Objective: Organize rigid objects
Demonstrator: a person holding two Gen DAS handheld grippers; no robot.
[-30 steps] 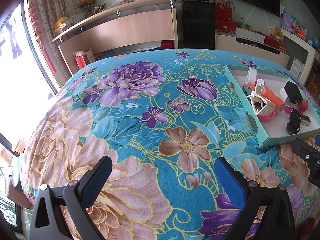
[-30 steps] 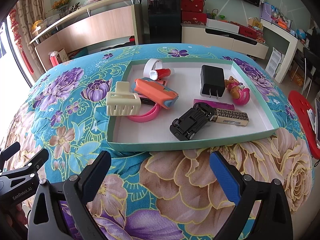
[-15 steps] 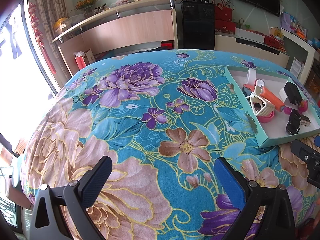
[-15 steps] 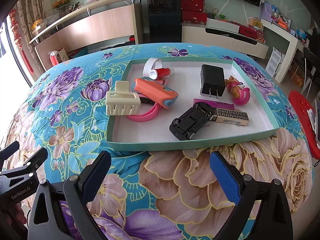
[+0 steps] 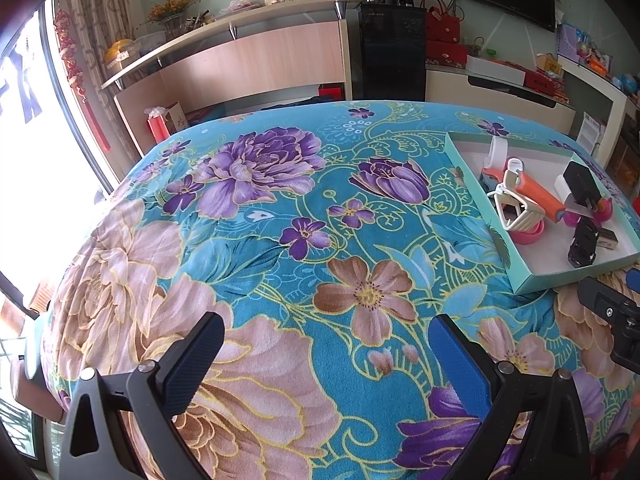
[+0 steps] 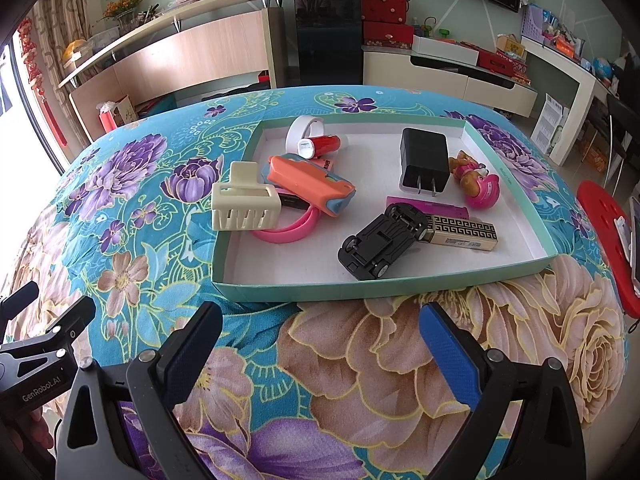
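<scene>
A shallow teal tray (image 6: 280,291) (image 5: 556,278) on the floral cloth holds several rigid objects: a cream hair claw (image 6: 245,203), an orange case (image 6: 310,184), a pink bracelet (image 6: 296,231), a black toy car (image 6: 380,242), a gold patterned box (image 6: 460,231), a black charger (image 6: 424,160), a pink doll (image 6: 478,182), a red tube (image 6: 322,145) and a white tape roll (image 6: 304,128). My right gripper (image 6: 320,340) stands open in front of the tray's near wall, holding nothing. My left gripper (image 5: 326,350) is open over bare cloth, left of the tray.
The floral tablecloth (image 5: 248,208) covers the whole table. A red stool (image 6: 608,236) stands off the right edge. A wooden counter (image 5: 256,68), a black cabinet (image 5: 390,48) and low white cabinets (image 6: 444,72) line the back of the room.
</scene>
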